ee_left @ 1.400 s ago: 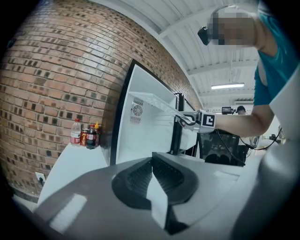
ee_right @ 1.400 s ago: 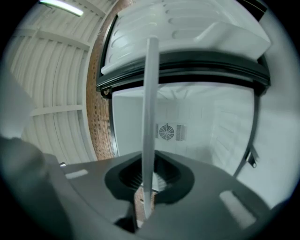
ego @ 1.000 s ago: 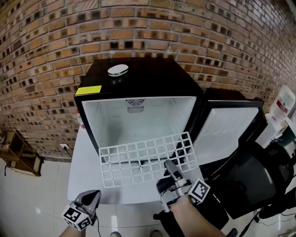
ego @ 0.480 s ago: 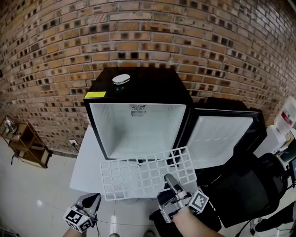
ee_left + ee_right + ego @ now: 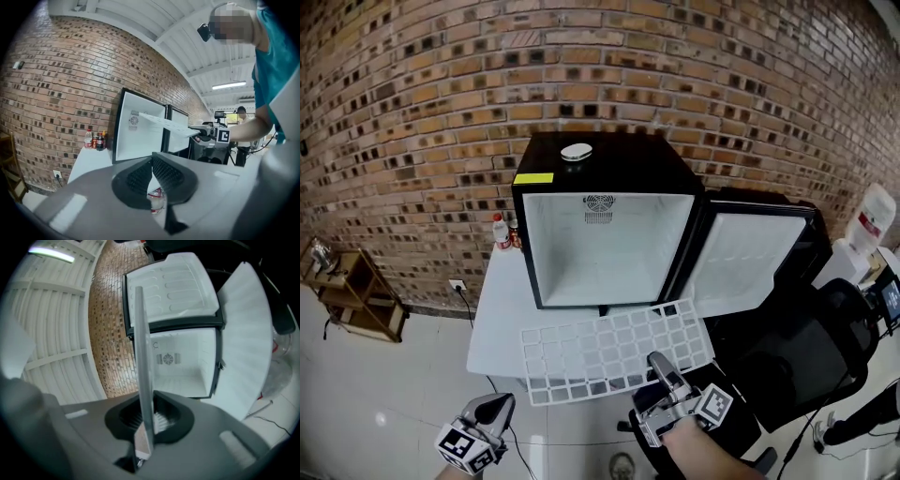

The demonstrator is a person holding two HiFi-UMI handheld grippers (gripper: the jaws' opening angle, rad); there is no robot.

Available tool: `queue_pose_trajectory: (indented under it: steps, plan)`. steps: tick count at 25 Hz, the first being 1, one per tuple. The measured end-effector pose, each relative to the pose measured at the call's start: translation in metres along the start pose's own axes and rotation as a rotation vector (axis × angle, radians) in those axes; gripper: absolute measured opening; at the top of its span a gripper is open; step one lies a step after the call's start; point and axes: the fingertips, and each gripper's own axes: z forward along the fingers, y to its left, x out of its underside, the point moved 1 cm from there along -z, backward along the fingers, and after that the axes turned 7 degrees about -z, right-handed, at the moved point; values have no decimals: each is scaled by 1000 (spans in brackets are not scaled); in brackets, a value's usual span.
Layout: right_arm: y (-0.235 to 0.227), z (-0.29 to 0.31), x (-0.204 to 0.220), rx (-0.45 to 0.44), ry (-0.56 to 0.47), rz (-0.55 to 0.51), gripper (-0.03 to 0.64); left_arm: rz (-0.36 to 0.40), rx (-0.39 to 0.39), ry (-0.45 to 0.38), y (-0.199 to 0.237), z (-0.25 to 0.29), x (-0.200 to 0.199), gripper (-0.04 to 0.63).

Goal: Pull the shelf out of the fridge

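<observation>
Stock list, L to R, head view unless noted.

1. Wooden rack (image 5: 354, 302): far L, on floor by brick wall (image 5: 412, 112).
2. Wall socket (image 5: 456, 284): low on wall, cable plugged in.
3. Left hand-held gripper (image 5: 501, 403): bottom L, low over floor, well apart from shelf. In its own view I read the jaw tips as together w/ nothing gripped. A small red-and-white bit shows through the gap below the tips; prob. background, I can't ID it.
4. Bottles (image 5: 501, 232): small cluster at back of table, by the wall, just L of fridge.
5. Table (image 5: 492, 328): white, carries fridge.
6. Fridge (image 5: 619, 164): black cabinet, white interior, fan grille (image 5: 599, 206) on back wall. Yellow label (image 5: 533, 178) at top front L corner; white round obj. (image 5: 577, 151) on top.
7. Shelf (image 5: 600, 352): white grid, out of the cabinet, held roughly flat in the air in front of the opening, over the table's front edge.
8. Right hand-held gripper (image 5: 658, 362): clamped on shelf's near edge, R of centre. Its own view shows the shelf edge-on between the closed jaws.
9. Door (image 5: 741, 267): swung open to R, white liner facing out.
10. Chair (image 5: 797, 361): black, R of fridge, below door.
11. Water jug (image 5: 869, 217): far R edge.
</observation>
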Motion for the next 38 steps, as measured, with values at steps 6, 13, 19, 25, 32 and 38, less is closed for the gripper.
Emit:
queue_pose_trajectory:
  steps: [6, 13, 19, 25, 32, 38]
  plan:
    - [30, -32, 31, -12, -53, -15, 26, 28, 79, -10, -13, -34, -13, -18]
    - [56, -78, 24, -17, -54, -34, 26, 36, 84, -19, -50, -52, -12, -18]
    - [72, -126, -2, -20, -22, -37, 26, 32, 56, -22, -107, -52, 11, -18]
    - [93, -174, -14, -30, 43, -48, 26, 20, 10, -41, -165, -64, 29, -18]
    - [103, -211, -7, -27, 65, -36, 26, 6, -12, -59, -203, -91, 31, -18]
    - [105, -225, 27, -10, 55, -33, 26, 25, 22, -52, -203, -130, 25, -18]
